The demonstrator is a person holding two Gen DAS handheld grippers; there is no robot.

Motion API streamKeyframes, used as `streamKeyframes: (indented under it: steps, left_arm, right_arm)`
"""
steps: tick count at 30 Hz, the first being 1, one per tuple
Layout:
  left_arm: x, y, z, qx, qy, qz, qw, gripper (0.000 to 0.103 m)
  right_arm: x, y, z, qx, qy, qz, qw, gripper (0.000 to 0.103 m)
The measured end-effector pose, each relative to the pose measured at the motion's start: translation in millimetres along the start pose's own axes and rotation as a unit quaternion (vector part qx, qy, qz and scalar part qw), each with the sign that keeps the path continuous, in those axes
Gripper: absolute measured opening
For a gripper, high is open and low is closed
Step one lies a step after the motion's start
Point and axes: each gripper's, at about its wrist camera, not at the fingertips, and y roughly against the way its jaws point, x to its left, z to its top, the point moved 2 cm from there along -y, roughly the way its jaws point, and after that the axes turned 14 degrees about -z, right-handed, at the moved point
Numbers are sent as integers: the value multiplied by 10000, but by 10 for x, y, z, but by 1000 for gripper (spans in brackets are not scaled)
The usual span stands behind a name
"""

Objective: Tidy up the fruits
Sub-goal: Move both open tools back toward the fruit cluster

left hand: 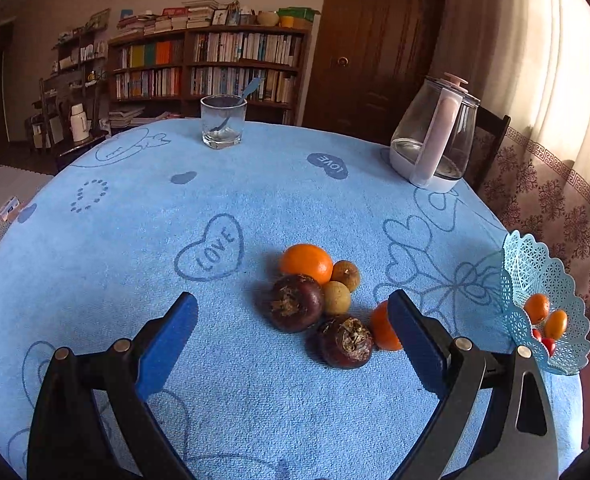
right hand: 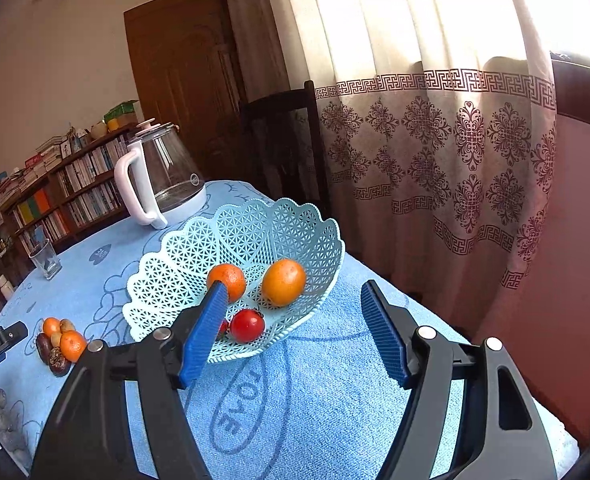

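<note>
Six fruits (left hand: 319, 300) cluster on the surface (left hand: 135, 240) just ahead of the left gripper (left hand: 293, 320), jaws apart and empty. Right gripper (right hand: 295, 312), jaws likewise apart and empty, faces the basket (right hand: 183, 264).

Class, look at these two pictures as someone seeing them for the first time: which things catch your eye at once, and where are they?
The pale blue lattice basket near the table's edge by the curtain stands out, holding two orange fruits and red ones. On the blue cloth a cluster of fruit, orange, brown and dark, lies ahead of the open left gripper. A glass kettle stands at the far side.
</note>
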Motion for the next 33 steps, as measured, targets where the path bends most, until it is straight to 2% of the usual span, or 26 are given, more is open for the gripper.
streamKeyframes:
  steps: [11,16,23,33]
  left_arm:
    - [206,-106,-73,227,83,238,9994,95]
    - [247,-252,-67,486,60,299,9984,95]
    - [227,-490,32,734,-187,366,9965,95]
    - [381,-468,31,806,73,222,9965,96]
  right_arm:
    - [435,240,-127,105,353,679,9970,71]
    - [579,281,-223,184,520,881,9946,71]
    - [644,304,-265,215,565,976,9934,71]
    - [644,291,-261,251,580,1048,9925,71]
